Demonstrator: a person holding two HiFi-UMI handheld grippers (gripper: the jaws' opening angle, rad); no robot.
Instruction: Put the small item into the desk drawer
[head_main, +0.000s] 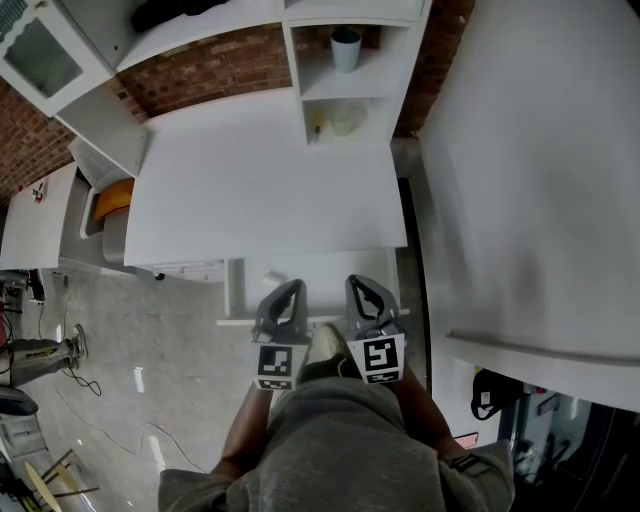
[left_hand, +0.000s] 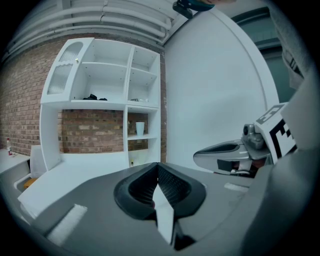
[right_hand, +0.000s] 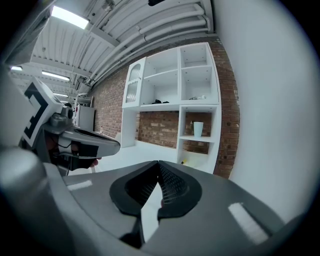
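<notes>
A small yellow item (head_main: 318, 124) lies in the lower cubby of the white shelf unit at the back of the white desk (head_main: 250, 190); it also shows as a yellow speck (left_hand: 131, 162) in the left gripper view and as a small item (right_hand: 185, 161) in the right gripper view. A white panel (head_main: 310, 270) juts out below the desk's front edge; I cannot tell if it is the drawer. My left gripper (head_main: 292, 287) and right gripper (head_main: 356, 282) hover side by side over that front edge, both shut and empty. The left gripper's tips (left_hand: 158, 167) meet, as do the right gripper's tips (right_hand: 159, 164).
A pale cup (head_main: 346, 48) stands on the shelf above the cubby. A tall white wall panel (head_main: 540, 170) closes off the right side. At the left are a white side cabinet (head_main: 35, 215) and an orange thing (head_main: 112, 197). Cables (head_main: 60, 350) lie on the floor.
</notes>
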